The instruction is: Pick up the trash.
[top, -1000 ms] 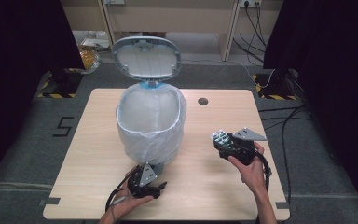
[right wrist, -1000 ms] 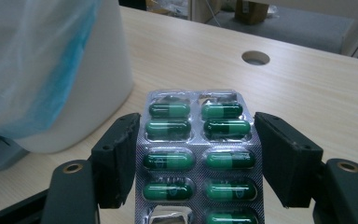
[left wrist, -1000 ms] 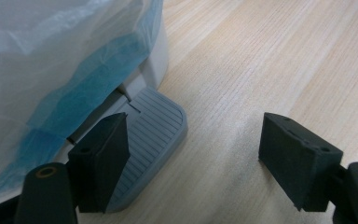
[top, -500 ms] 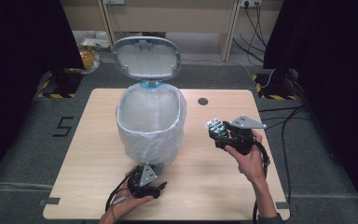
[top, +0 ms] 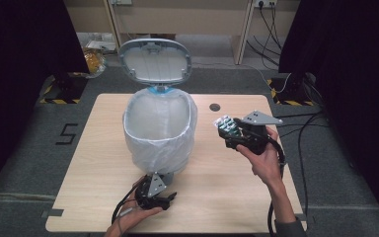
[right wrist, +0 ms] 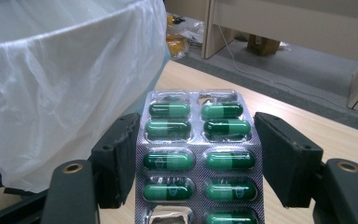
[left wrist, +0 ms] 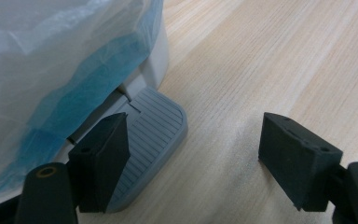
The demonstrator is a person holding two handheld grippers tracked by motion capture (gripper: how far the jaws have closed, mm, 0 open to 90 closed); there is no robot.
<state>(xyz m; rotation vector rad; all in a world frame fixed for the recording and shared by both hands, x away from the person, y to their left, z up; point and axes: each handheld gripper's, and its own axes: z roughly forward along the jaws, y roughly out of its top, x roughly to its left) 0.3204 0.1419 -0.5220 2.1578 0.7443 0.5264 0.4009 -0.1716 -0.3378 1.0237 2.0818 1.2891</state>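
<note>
**Pill strip pinched in right hand-held gripper, left one spread at the bin pedal**

From my remote seat, high view: the pedal bin [top: 160, 131] stands mid-frame on the bench [top: 103, 118], lid [top: 155, 60] tipped up and open toward the top of the frame, white liner bag [top: 143, 148] folded over the rim.

Right hand-held gripper [top: 225, 126] is right of centre, lifted off the bench, just beside the bin's right wall w/o touching it. My right hand [top: 264, 158] grips its body from lower right. Its jaws pinch a blister pack [top: 225, 123] of green capsules. In the right gripper view the blister pack [right wrist: 198, 154] stands upright in the middle of the frame, foil edges pressed by both pads, one each side. Two columns of green capsules; one pocket at lower left looks torn open and empty. The liner bag [right wrist: 65, 84] covers the left of that frame, close to the pack.

Left hand-held gripper [top: 165, 200] sits low in the frame, at the bin's base, on or just over the bench; can't tell which. In the left gripper view its jaws are spread wide, nothing between them. The left jaw is over the ribbed grey foot pedal [left wrist: 151, 140] at lower left; contact looks likely but I can't confirm. The right jaw is over bare wood, lower right.
</note>
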